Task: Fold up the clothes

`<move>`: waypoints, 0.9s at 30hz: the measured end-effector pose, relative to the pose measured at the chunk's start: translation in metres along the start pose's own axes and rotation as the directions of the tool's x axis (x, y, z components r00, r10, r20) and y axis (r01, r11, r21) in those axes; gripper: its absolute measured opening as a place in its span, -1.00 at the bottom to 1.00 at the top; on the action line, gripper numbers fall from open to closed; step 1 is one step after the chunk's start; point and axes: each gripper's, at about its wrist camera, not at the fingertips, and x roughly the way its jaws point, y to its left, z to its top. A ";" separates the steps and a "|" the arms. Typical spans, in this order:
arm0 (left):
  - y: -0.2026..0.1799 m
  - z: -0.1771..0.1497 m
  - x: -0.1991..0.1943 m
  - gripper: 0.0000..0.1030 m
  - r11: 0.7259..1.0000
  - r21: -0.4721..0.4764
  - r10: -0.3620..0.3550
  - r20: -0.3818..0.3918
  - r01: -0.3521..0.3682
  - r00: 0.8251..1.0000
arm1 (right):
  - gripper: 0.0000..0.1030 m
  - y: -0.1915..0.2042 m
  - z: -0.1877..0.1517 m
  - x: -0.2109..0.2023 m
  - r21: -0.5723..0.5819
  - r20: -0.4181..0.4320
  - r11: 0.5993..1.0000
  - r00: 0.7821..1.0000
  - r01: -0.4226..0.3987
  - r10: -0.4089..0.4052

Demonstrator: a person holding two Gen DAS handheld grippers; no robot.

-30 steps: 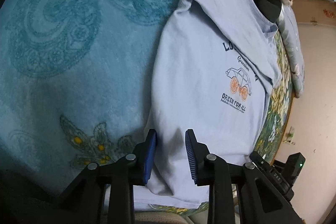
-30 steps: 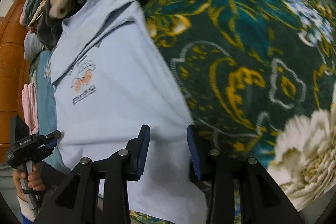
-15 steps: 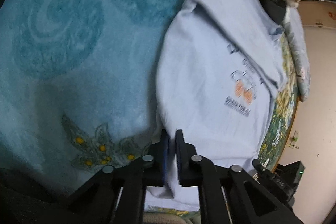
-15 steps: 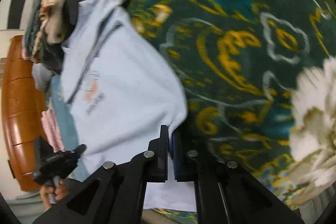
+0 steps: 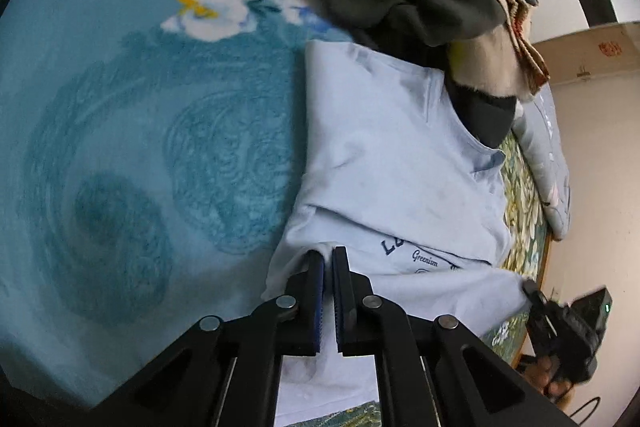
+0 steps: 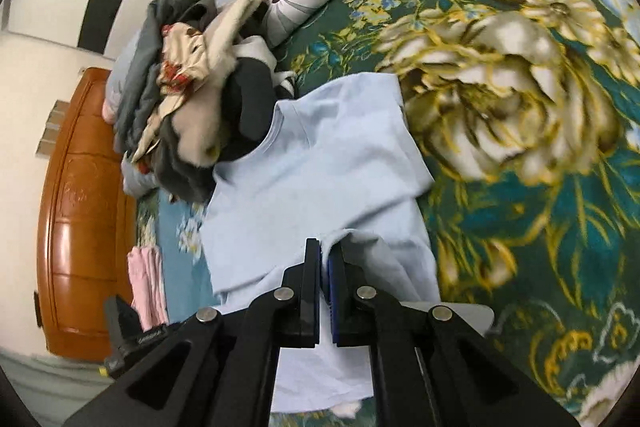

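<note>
1. No basket, box or bin shows in either view; the loose clothes sit in a heap (image 6: 192,99) straight on the bed, grey, dark and cream pieces tangled together, with a patterned red-and-cream cloth on top.
2. That heap lies at the neck end of the light blue T-shirt (image 5: 400,163), touching and partly covering its collar.
3. The T-shirt lies across two bedcovers: its one side on the teal blanket (image 5: 140,147) with white flowers, its other side on the dark green floral bedspread (image 6: 520,107).
4. The shirt's lower part is lifted and doubled up towards the chest, so a fold line crosses the dark blue print, where only "Greenism" and part of a larger word read.
5. The left gripper (image 5: 328,259) is pinched closed on the shirt's hem edge at the teal side, cloth bunched between the blue pads.
6. The right gripper (image 6: 324,259) is likewise clamped on the hem at the green side, a ridge of fabric rising from between its fingers.
7. A folded pink garment (image 6: 146,283) lies on the teal blanket near the wooden headboard (image 6: 80,207).
</note>
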 end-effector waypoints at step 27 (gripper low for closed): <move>0.017 -0.074 0.036 0.11 0.963 0.045 0.270 -0.233 -0.267 0.934 | 0.04 -0.045 -0.033 0.009 -0.126 -0.070 0.970 0.974 0.207 -0.217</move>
